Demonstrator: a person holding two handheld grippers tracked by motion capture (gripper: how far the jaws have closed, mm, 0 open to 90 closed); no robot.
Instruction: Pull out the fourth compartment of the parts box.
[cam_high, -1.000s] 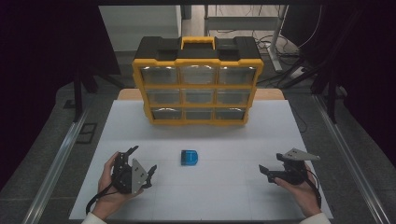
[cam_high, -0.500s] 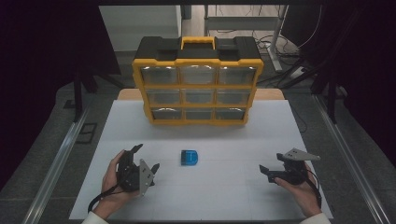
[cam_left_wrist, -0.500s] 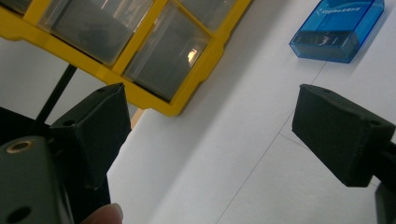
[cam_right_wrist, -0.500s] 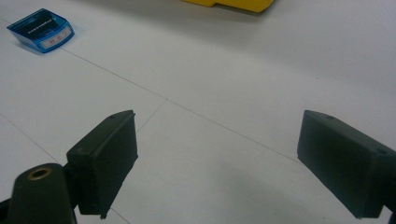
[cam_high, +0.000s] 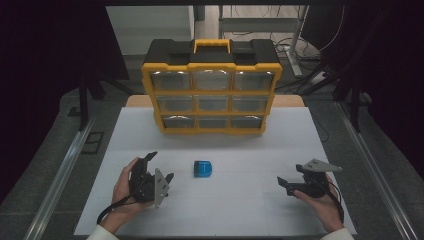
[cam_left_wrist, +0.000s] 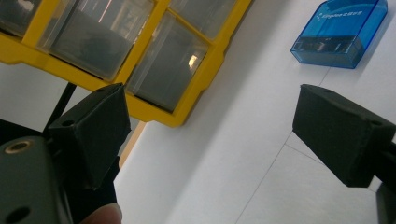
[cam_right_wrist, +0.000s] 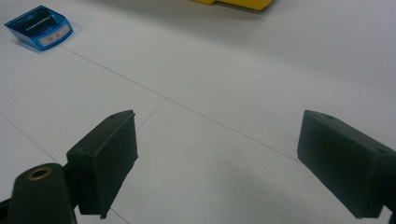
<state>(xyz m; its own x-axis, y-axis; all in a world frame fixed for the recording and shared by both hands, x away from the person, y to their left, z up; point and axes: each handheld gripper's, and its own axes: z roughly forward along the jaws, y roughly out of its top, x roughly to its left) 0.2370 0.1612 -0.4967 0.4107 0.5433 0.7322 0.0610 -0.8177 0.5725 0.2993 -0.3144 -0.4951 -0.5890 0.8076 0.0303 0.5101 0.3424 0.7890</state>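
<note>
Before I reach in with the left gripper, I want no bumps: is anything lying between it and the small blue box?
Nothing visible. The left gripper, fingers apart, faces bare white tabletop up to the small translucent blue plastic box. The yellow-and-black drawer organizer stands farther back, off that line.

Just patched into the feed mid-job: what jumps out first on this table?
The big yellow-and-black drawer organizer standing upright at the far middle of the white table, all nine clear drawers shut. Next, the small blue box lying alone near the centre, between the open left tool and the open right tool.
</note>
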